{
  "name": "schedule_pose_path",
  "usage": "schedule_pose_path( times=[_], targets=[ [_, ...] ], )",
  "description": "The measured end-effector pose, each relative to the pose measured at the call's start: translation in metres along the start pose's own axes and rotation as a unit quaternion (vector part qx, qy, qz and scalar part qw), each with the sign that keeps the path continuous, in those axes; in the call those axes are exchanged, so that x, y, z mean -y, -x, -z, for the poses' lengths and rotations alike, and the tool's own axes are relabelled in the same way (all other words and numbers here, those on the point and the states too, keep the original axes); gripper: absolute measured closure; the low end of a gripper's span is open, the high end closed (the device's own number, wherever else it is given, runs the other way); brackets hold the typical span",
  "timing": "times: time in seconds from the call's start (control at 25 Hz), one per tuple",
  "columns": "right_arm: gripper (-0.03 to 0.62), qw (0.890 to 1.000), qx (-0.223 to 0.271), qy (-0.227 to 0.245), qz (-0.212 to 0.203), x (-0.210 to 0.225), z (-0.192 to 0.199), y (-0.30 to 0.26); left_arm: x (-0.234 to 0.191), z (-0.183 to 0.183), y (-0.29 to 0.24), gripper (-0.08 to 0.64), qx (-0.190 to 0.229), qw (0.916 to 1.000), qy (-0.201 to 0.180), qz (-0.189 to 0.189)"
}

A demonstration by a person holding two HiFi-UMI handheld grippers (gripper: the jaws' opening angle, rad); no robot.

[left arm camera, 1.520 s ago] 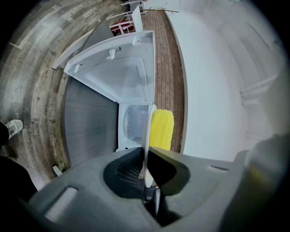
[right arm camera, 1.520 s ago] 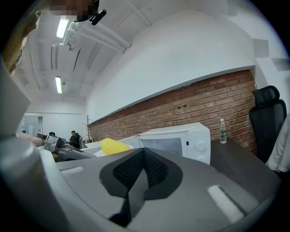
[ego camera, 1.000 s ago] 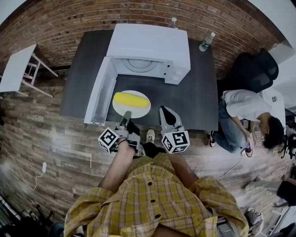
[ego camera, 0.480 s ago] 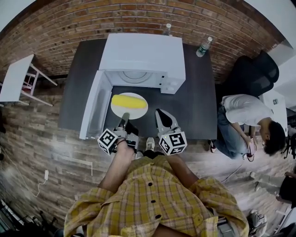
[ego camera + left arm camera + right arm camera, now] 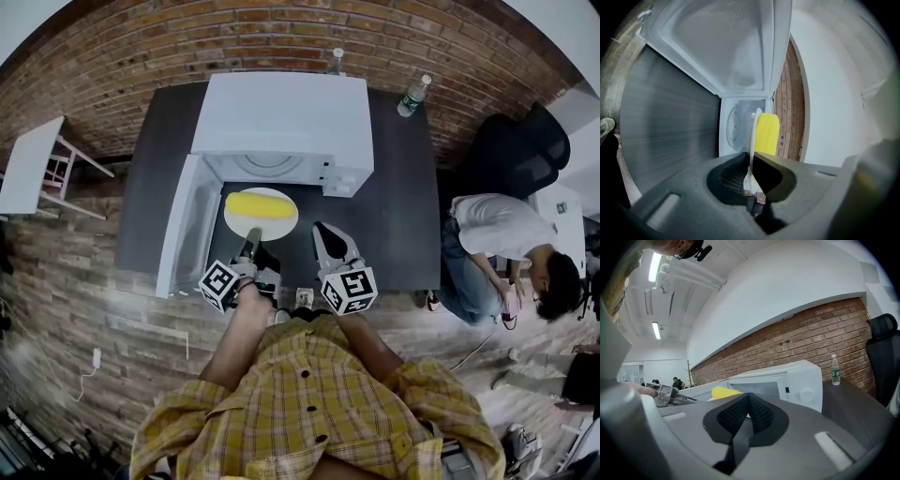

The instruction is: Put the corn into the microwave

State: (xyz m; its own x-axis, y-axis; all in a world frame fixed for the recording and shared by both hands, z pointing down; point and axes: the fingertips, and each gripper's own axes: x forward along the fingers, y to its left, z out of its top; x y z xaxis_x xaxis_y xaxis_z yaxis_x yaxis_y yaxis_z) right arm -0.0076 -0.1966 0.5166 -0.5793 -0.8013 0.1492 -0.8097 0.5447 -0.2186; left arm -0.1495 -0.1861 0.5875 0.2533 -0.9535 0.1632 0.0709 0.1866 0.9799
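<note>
A yellow corn cob [image 5: 260,203] lies on a white plate [image 5: 281,225] held just above the dark table [image 5: 398,206], in front of the white microwave [image 5: 281,112]. The microwave's door [image 5: 183,230] stands swung out to the left. My left gripper [image 5: 252,236] is shut on the plate's near rim. In the left gripper view the plate [image 5: 753,136] runs edge-on between the jaws, the corn [image 5: 767,134] beside it and the oven cavity [image 5: 733,124] beyond. My right gripper [image 5: 323,236] hovers to the right of the plate, shut on nothing. In the right gripper view its jaws meet [image 5: 749,411].
Two water bottles [image 5: 413,95] [image 5: 336,61] stand at the table's back edge. A seated person [image 5: 497,234] and a black chair [image 5: 525,141] are to the right. A small white table [image 5: 33,155] is at the left. The open door borders the plate's left side.
Both grippers and the plate with the corn have moved forward toward the microwave's opening. The left gripper's hold on the rim is the same.
</note>
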Motion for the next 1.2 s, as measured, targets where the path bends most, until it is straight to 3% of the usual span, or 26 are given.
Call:
schedule_pose_path(
  times=[0.68,1.2],
  targets=[
    [0.588,1.0,-0.016,0.004,0.0,0.02,0.003,-0.024,-0.034,-0.013,-0.051,0.532,-0.007,0.9992,-0.018,-0.034],
    [0.588,1.0,-0.028,-0.002,0.006,0.041,0.006,-0.035,-0.065,-0.036,-0.103,0.529,0.009,0.998,-0.017,-0.06]
  ],
)
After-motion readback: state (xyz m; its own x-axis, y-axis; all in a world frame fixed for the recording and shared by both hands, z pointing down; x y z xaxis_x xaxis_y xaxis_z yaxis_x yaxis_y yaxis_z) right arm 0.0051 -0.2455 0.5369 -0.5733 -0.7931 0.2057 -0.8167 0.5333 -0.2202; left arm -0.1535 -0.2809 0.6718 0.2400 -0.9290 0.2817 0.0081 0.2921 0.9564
